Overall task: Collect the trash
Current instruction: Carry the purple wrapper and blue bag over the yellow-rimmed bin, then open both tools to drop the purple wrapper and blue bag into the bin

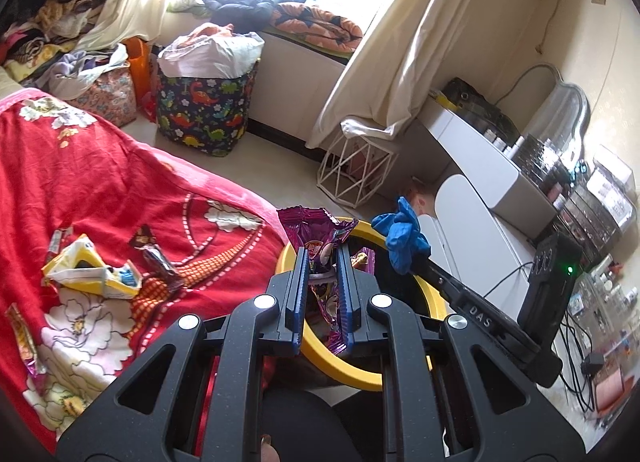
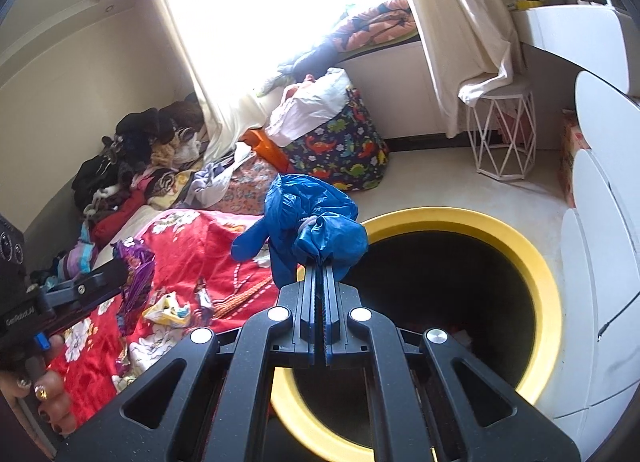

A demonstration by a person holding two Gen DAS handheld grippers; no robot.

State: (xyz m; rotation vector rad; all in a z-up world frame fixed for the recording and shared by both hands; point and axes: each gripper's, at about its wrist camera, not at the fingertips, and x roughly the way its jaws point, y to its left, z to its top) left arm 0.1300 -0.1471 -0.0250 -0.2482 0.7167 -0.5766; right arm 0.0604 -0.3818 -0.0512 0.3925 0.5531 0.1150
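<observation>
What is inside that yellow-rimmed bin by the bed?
Mostly darkness. In the right wrist view the yellow-rimmed bin shows a black interior with a few dim scraps near the bottom, too dark to identify. The blue glove and the right gripper cover part of the opening.

A: What is sitting between the left gripper's [image 1: 322, 258] fingers?

B: A crumpled purple snack wrapper [image 1: 320, 240], torn top standing upright, hanging over the yellow-rimmed bin [image 1: 434, 300] at its 9 o'clock edge.

A: And the other one?

B: The right gripper [image 2: 322, 262] is pinching a bunched blue glove [image 2: 308, 222] over the bin's 10 o'clock rim.

A: Anything lying loose?

B: A torn yellow packet [image 1: 90, 272] and a dark wrapper [image 1: 160, 260] are lying on the red blanket [image 1: 100, 182], at 9 o'clock from the bin.
</observation>
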